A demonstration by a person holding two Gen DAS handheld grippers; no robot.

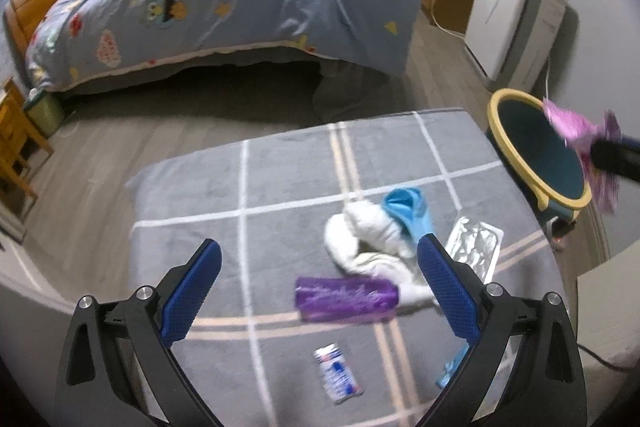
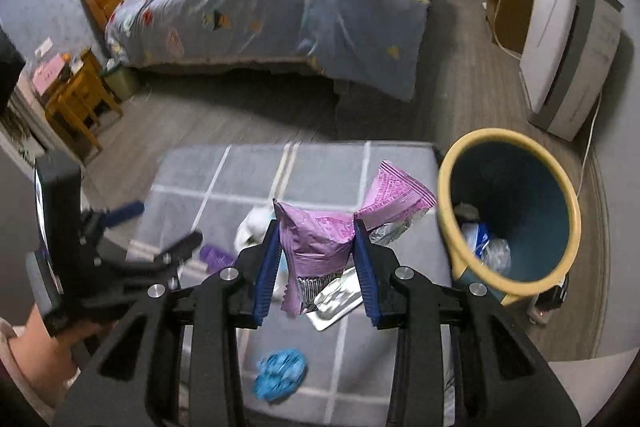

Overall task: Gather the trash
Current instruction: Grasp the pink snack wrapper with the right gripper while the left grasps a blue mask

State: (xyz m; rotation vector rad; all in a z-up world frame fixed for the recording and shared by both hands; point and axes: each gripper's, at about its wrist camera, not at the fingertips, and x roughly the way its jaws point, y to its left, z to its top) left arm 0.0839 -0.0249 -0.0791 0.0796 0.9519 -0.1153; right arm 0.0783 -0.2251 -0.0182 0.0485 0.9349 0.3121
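Pink wrapper pinched beside the bin, other trash lying on the grey checked blanket.

Left wrist view: the left gripper (image 1: 318, 273) is spread wide at the bottom of the frame over the blanket (image 1: 280, 187), with a purple wrapper (image 1: 346, 298) lying between its fingers; a white cloth (image 1: 370, 239), a blue glove (image 1: 408, 213), a silver tray (image 1: 474, 247) and a small white packet (image 1: 338, 373) lie around it, and the yellow-rimmed bin (image 1: 536, 147) stands at centre right.
Right wrist view: the right gripper (image 2: 316, 253) pinches a crumpled pink wrapper (image 2: 320, 239) at frame centre; its upper end flares toward the bin (image 2: 508, 211), just left of the rim. A crumpled blue glove (image 2: 280, 373) lies below.
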